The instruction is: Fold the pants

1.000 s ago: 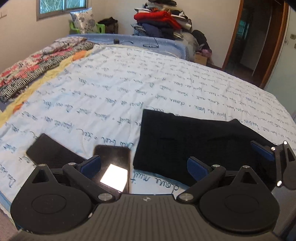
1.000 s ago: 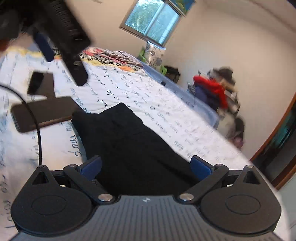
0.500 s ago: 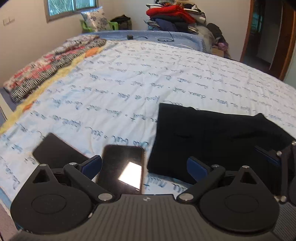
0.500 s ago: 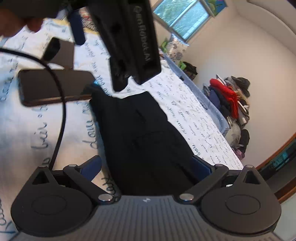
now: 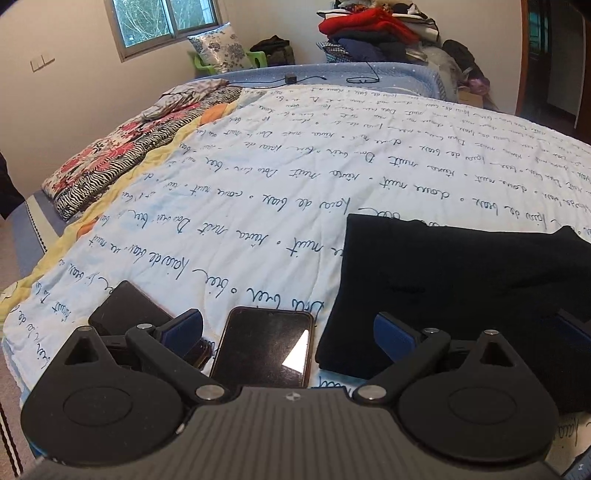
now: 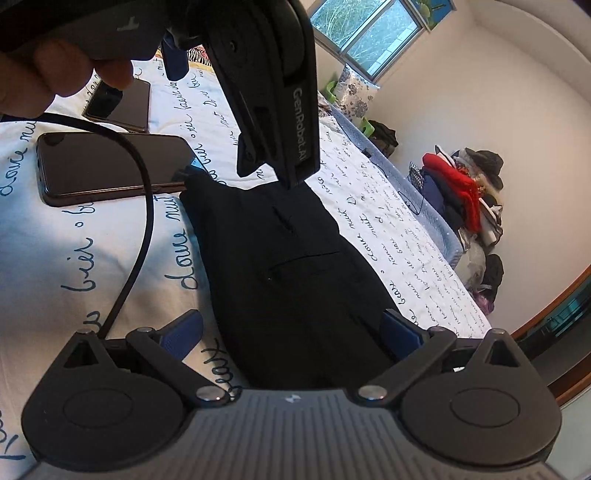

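Observation:
Black pants (image 5: 461,280) lie folded flat in a rectangle on the white quilt with blue script (image 5: 295,177), near the bed's front edge. My left gripper (image 5: 288,328) is open just above the quilt, its right finger at the pants' near left corner and a phone between its fingers. In the right wrist view the pants (image 6: 295,266) run away from my right gripper (image 6: 291,328), which is open with its fingers on either side of the near end. The left gripper's black housing (image 6: 273,92), held by a hand (image 6: 55,70), hangs over the far end.
A dark phone (image 5: 266,347) and a second dark flat device (image 5: 125,310) lie left of the pants. A black cable (image 6: 144,221) crosses the quilt. A patterned blanket (image 5: 122,162) lines the left side, and a clothes pile (image 5: 373,33) stands beyond the bed.
The left gripper has moved nearer and now looms over the pants' far end in the right wrist view. The right gripper has tipped down toward the pants. Both stay open.

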A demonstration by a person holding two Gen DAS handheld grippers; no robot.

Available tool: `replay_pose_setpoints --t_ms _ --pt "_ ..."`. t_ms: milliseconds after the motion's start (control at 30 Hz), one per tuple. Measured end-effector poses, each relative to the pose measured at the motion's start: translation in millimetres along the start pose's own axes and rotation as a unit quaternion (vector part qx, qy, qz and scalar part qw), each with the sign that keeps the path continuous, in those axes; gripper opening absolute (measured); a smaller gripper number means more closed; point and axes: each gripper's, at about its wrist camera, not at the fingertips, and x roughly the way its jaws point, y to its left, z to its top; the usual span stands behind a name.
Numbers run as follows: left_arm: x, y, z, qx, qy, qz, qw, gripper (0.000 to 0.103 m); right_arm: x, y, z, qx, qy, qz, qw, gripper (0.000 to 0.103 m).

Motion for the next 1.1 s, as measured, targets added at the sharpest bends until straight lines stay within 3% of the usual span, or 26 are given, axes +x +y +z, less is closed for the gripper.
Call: replay_pose_setpoints --t_ms 467,533,633,733,767,867,1000,1100 --pt "4.8 5.3 0.0 0.007 0.006 0.02 0.9998 0.101 6.2 15.0 5.4 -0.079 -0.003 -0.024 0.997 0.102" --pt "6.4 12.2 1.0 -0.005 0.014 0.005 0.9999 0.101 7.8 20.4 6.8 -0.105 -0.008 -0.031 0.994 0.101" --pt "13.9 31.8 2.3 -0.053 0.048 -0.056 0.9959 0.1 12.4 29.0 10.0 -0.143 -0.016 -0.03 0.989 0.086" --pt "21.1 53.0 0.4 -0.119 0.081 -0.141 0.9796 0.099 22.9 39.7 13.3 -0.182 -0.012 -0.023 0.983 0.059" --pt "21.7 58.2 0.1 -0.134 0.087 -0.16 0.9741 0.099 26.2 43.2 14.2 -0.192 -0.012 -0.019 0.981 0.048" --pt "23.3 68.3 0.4 -0.171 0.1 -0.208 0.9579 0.1 36.7 53.1 15.0 -0.215 -0.013 -0.016 0.976 0.027" --pt "38.5 68.2 2.4 -0.206 0.137 -0.272 0.9299 0.1 43.4 53.7 13.8 -0.218 -0.023 -0.018 0.975 0.011" --pt "54.4 65.0 2.1 -0.24 0.158 -0.3 0.9097 0.1 37.5 29.5 17.5 -0.129 -0.038 0.013 0.991 0.009"
